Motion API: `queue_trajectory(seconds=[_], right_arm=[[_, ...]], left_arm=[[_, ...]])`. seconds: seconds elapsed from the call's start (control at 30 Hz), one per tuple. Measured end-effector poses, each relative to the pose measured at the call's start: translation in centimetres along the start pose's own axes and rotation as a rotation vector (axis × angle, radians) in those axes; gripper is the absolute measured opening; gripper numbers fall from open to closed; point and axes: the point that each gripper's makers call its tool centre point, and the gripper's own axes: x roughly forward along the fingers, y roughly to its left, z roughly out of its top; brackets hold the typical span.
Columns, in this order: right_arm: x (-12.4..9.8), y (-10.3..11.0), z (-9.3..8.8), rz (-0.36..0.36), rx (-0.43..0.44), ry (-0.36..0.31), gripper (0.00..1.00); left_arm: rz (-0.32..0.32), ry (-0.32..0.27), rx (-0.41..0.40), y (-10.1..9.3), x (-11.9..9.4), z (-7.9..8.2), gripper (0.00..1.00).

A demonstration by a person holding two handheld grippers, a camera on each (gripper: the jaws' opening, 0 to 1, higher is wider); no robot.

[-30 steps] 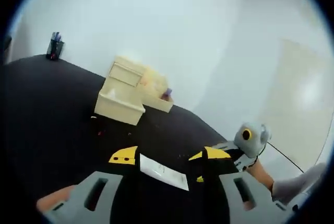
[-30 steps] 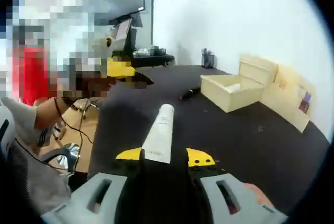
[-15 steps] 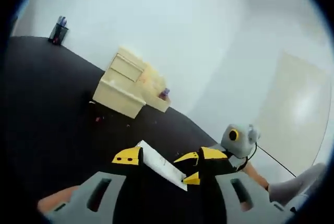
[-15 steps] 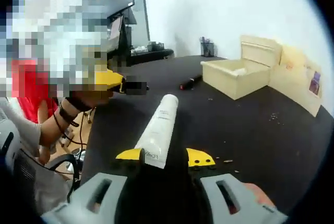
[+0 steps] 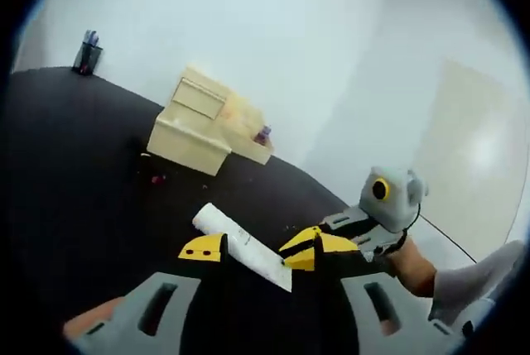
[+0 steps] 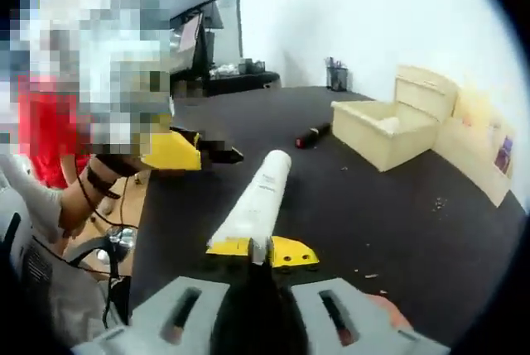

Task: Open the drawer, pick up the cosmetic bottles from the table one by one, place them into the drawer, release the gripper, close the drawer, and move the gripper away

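A white cosmetic tube [image 6: 258, 200] points away from me, its flat end pinched in my right gripper [image 6: 261, 250], which is shut on it. In the left gripper view the same tube [image 5: 236, 239] lies slanted in front of my left gripper [image 5: 265, 246], whose jaws stand open and apart from it. The right gripper [image 5: 300, 247] comes in there from the right. The left gripper [image 6: 190, 150] hangs left of the tube in the right gripper view. A cream drawer unit [image 5: 189, 144] [image 6: 385, 131] has its bottom drawer pulled open. A dark bottle [image 6: 313, 134] lies on the black table near it.
A pen holder [image 5: 85, 53] [image 6: 335, 78] stands at the table's far edge by the white wall. A cream panel [image 6: 484, 148] leans against the wall beside the drawer unit. A person's arm [image 6: 91, 185] holds the left gripper. Desks and a monitor sit behind.
My right jaws have drawn together onto the tube's flat end. The tube's far end has swung up in the left gripper view. Both cameras have shifted a little.
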Motion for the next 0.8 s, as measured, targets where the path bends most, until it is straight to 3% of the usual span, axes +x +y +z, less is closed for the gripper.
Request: queue_trajectory(seconds=[0.07,0.1,0.17,0.2,0.23,0.27,0.33,0.37,0.4,0.43,0.5,0.57,0.8], right_arm=[[0.0,0.2,-0.3,0.018,0.005,0.015,0.0],[0.0,0.0,0.0,0.011,0.066,-0.019,0.05],[-0.1,0.1,-0.5,0.052,0.13,0.003,0.14],[0.0,0.0,-0.8,0.087,0.194,0.003,0.15],[0.1,0.2,-1.4,0.126,0.227,0.03,0.15],[0.1,0.1,-0.9,0.153,0.216,-0.004,0.16],[0.2,-0.5,-0.7,0.18,0.221,0.006,0.16],[0.3,-0.5,-0.7,0.198,0.22,0.009,0.16],[0.4,-0.7,-0.4,0.209,0.212,0.005,0.16],[0.6,-0.7,-0.4,0.215,0.213,0.009,0.16],[0.8,-0.7,0.0,0.234,0.222,0.005,0.16],[1.0,-0.5,0.2,0.255,0.232,-0.003,0.16],[1.3,0.9,1.5,0.326,0.244,-0.058,0.16]], left_arm=[[-0.007,0.012,0.003,-0.7,-0.4,-0.3,0.4],[-0.009,0.008,0.006,-0.9,-0.6,-0.3,0.4],[-0.017,0.021,0.009,-0.9,-0.7,-0.5,0.41],[-0.017,0.063,-0.006,-0.4,-0.5,-1.0,0.43],[-0.018,0.101,-0.049,0.0,-0.4,-1.3,0.44],[-0.015,0.134,-0.118,0.4,-0.1,-1.6,0.43],[-0.077,0.213,-0.254,0.0,0.2,-2.6,0.42],[-0.069,0.203,-0.401,0.7,1.0,-2.4,0.38],[-0.045,0.165,-0.492,1.4,1.2,-1.7,0.36],[-0.021,0.224,-0.54,1.7,1.0,-2.0,0.35],[-0.002,0.163,-0.557,2.6,1.7,-0.8,0.37],[0.009,0.196,-0.539,2.8,2.0,-1.4,0.34],[0.04,0.201,-0.551,2.4,2.3,-1.5,0.36]])
